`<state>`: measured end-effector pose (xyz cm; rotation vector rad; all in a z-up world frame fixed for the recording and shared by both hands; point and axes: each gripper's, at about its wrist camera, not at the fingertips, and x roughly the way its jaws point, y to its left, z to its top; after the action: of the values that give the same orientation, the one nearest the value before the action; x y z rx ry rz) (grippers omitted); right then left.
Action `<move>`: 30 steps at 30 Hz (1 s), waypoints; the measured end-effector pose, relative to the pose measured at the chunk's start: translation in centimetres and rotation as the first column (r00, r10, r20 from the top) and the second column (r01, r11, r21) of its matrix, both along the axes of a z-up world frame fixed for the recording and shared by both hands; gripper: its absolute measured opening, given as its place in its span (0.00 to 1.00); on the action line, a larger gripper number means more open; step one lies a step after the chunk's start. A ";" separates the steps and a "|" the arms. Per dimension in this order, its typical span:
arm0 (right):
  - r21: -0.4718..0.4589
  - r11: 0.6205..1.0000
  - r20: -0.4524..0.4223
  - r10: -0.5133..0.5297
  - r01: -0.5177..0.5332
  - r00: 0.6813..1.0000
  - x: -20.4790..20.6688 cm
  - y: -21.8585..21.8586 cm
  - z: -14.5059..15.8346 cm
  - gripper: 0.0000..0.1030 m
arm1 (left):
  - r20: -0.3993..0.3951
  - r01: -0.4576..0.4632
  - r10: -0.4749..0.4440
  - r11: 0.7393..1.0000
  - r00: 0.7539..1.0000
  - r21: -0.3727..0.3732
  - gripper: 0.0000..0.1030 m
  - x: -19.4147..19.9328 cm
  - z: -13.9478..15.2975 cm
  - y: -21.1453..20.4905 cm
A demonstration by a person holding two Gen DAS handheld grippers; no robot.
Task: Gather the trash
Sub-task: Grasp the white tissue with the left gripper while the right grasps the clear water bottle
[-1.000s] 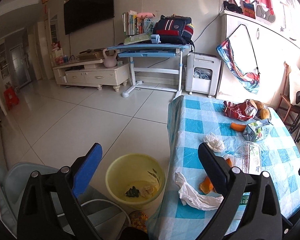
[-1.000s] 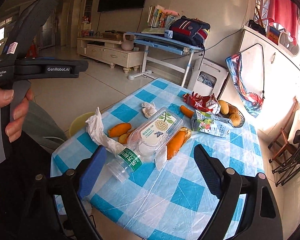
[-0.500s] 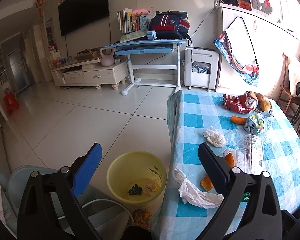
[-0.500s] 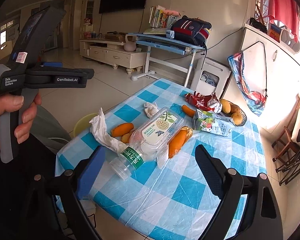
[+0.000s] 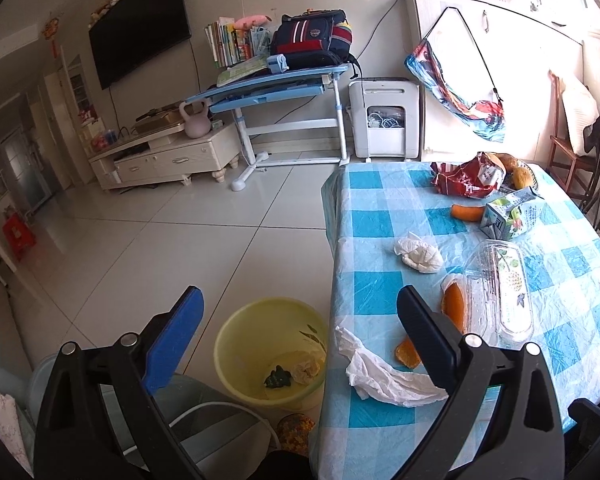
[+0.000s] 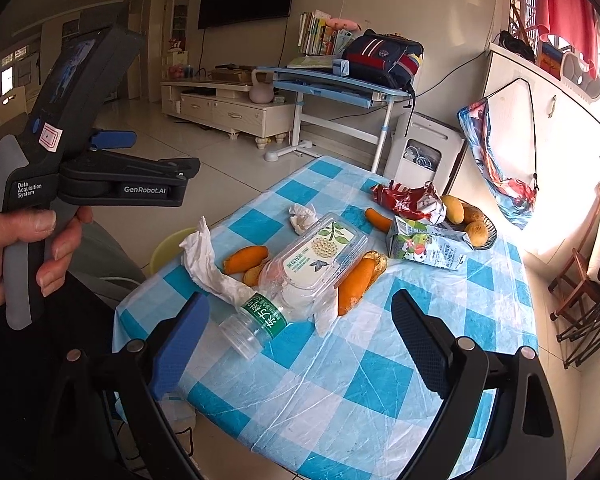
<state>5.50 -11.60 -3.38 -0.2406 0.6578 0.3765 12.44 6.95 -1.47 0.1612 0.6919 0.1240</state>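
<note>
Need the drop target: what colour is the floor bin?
Pale yellow bin, clearest in the left wrist view.

A crumpled white tissue [image 5: 384, 374] lies at the table edge above the yellow bin [image 5: 236, 344]; an uncapped plastic bottle [image 6: 256, 320] lies sideways beside a clear clamshell box [image 6: 320, 256] and orange peels [image 6: 246, 260].

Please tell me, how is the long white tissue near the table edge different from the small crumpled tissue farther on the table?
The long tissue is stretched out in a loose strip, while the small tissue is crumpled into a compact ball. The long tissue lies at the table edge beside the yellow bin and touches the plastic bottle; the small tissue sits apart, farther in. Both are white, used paper on the checked tablecloth.
</note>
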 end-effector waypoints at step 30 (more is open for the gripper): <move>0.258 0.962 -0.180 -0.046 0.092 0.983 4.4 -3.8 -3.2 0.86 | -0.441 0.443 -0.484 0.874 0.756 -0.199 0.20 0.4 -8.9 -6.7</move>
<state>9.93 -15.38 -6.61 0.0713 0.7757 0.4169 12.88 0.30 -10.39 0.2866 1.1337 -0.4453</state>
